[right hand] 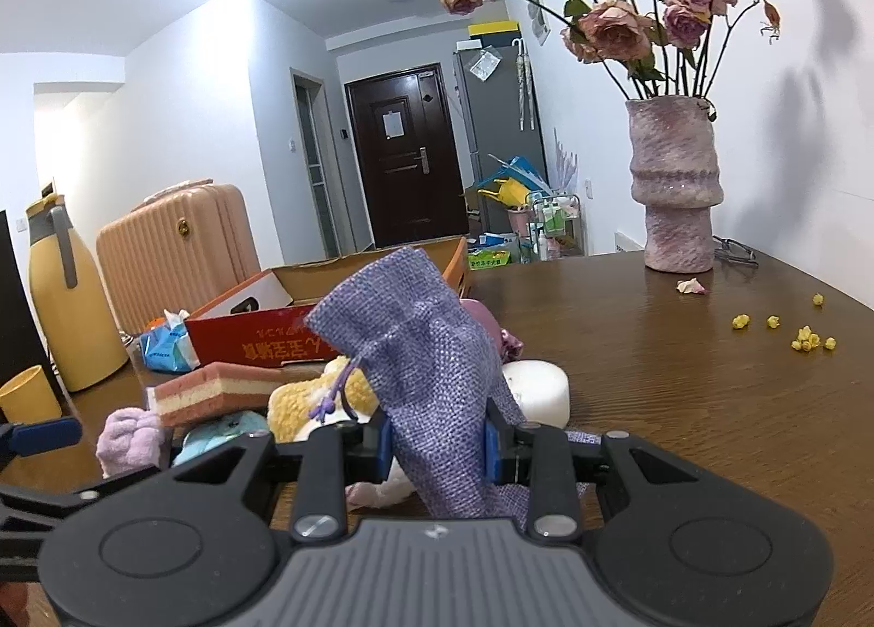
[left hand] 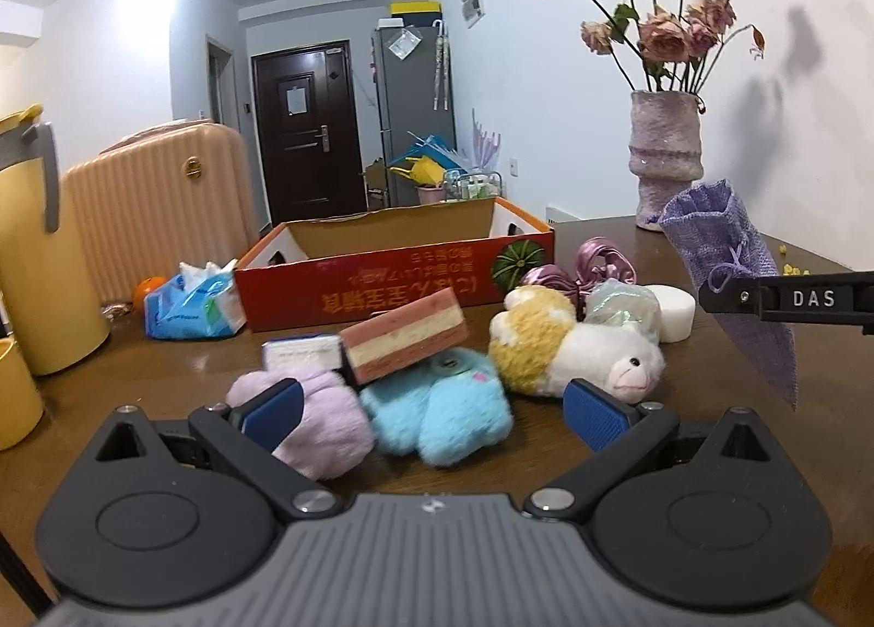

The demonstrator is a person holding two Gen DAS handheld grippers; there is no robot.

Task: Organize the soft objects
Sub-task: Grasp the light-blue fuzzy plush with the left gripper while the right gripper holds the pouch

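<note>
**Holding a lavender pouch above a crowded pile**

Pinching the purple woven drawstring pouch point(right hand: 431, 354) low on its body, my right gripper point(right hand: 437, 449) had its blue pads pressed hard into the cloth, and the pouch stood lifted above the table point(right hand: 683, 397), its open mouth tilted up and to the left. The grip sat near the bottom of the bag, so most of the fabric rose free above the pads. I judged that the loose weave could slide out if I swung it quickly, or flop over and spill anything inside.

My left gripper point(left hand: 431, 411) was spread wide and empty, its pads resting just beside a lilac plush point(left hand: 322, 425) on one side and a white-and-yellow stuffed animal point(left hand: 573, 348) on the other, with a blue fluffy toy point(left hand: 437, 419) between them. A striped pink-and-cream sponge block point(left hand: 404, 337) leaned on top of the blue toy. Nudging the pile could have tipped that block off.

Behind the heap stood the red cardboard box point(left hand: 393, 277), open and seemingly the place for these things. To reach it, the pouch had to pass over the toys; a low carry might have snagged its dangling cord on them. Further right stood a tall vase point(right hand: 677, 184) of dried roses, which a wide swing could have knocked over.
</note>
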